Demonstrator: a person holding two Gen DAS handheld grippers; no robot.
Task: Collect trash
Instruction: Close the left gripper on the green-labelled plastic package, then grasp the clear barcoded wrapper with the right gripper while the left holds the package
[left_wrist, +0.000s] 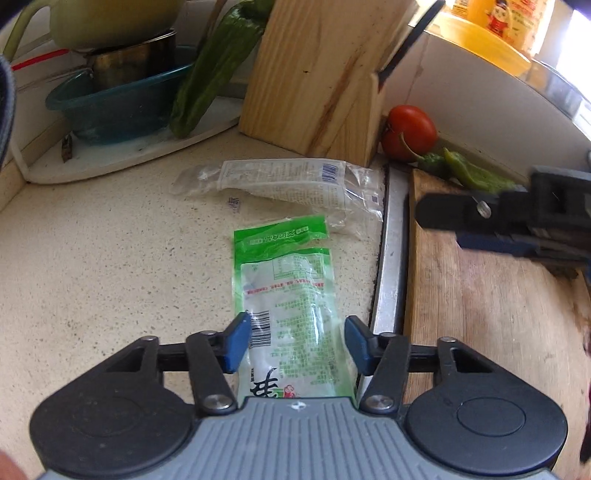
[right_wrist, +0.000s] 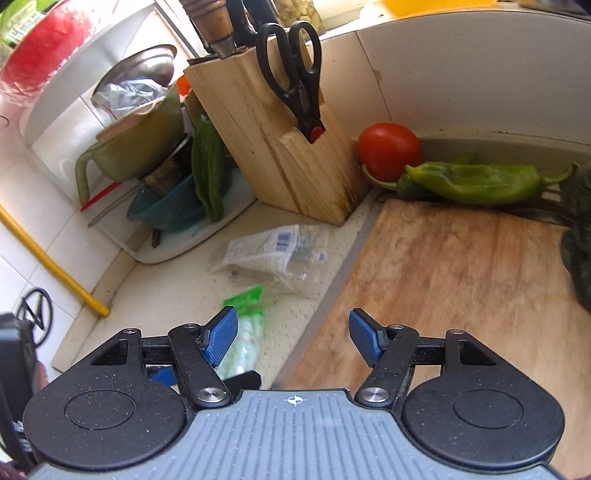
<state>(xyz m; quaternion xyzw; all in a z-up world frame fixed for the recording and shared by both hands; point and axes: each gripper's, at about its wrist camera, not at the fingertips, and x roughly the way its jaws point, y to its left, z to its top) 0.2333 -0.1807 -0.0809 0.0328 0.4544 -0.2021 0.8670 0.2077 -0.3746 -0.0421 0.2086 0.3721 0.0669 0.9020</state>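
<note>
I am at the pickup step, and by my reading nothing has been collected yet: 2 empty wrappers lie on the counter (left_wrist: 92, 258), left of the metal strip (left_wrist: 389, 258) and the cutting board (left_wrist: 491, 314). My left gripper (left_wrist: 297, 341) straddles the near half of the green wrapper (left_wrist: 284, 280), its blue pads standing apart on either side of the film; I see a gap at each pad, so it is not clamped, and I cannot tell whether the tips touch the counter. The green wrapper lies flat, its long axis running from near me to far, its torn green header pointing away toward the knife block (left_wrist: 317, 77) and its printed end under my gripper. Just past it lies the clear wrapper (left_wrist: 288, 184), flat and crumpled, its long axis running left to right, its barcode end toward the strip, close in front of the block. My right gripper (right_wrist: 293, 339) hangs over the seam between counter and board, jaws apart and empty. Next, I judge, the left must sink a little and close across the narrow width of the green film, pinching a fold rather than sliding over it. The right would need to reach forward and left to the clear wrapper (right_wrist: 266, 254), keeping off the tomato (right_wrist: 388, 151) and peppers (right_wrist: 476, 182).
</note>
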